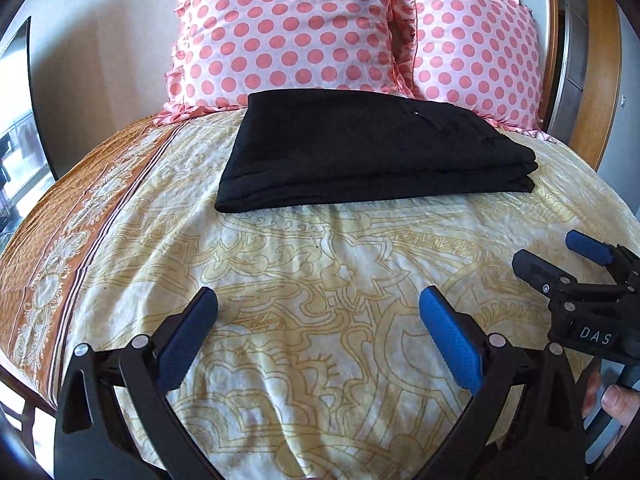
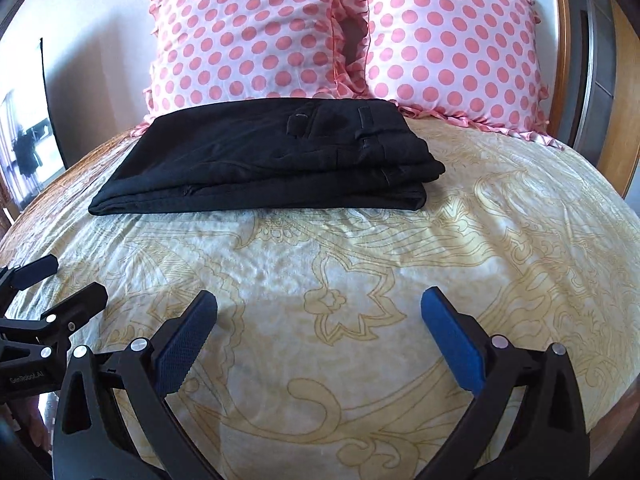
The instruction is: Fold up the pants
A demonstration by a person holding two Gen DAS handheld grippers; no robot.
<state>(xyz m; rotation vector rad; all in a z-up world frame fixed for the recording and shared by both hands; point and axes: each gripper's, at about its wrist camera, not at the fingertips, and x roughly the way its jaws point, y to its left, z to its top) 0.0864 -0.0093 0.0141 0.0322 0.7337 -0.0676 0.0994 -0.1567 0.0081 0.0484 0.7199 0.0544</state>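
Left wrist view: the pants lay folded in a flat stack near the head of the bed, just before the pillows.
Left gripper: jaws wide apart, nothing between them.
Right gripper: likewise spread and empty, well short of the pants.
Risk: a careless return could snag the offset top layer at the stack's right end and undo the fold.

Matte black cloth pants, shiny satin polka-dot pillows, wrinkly cotton-looking bedsheet, and textured blue rubbery gripper pads.
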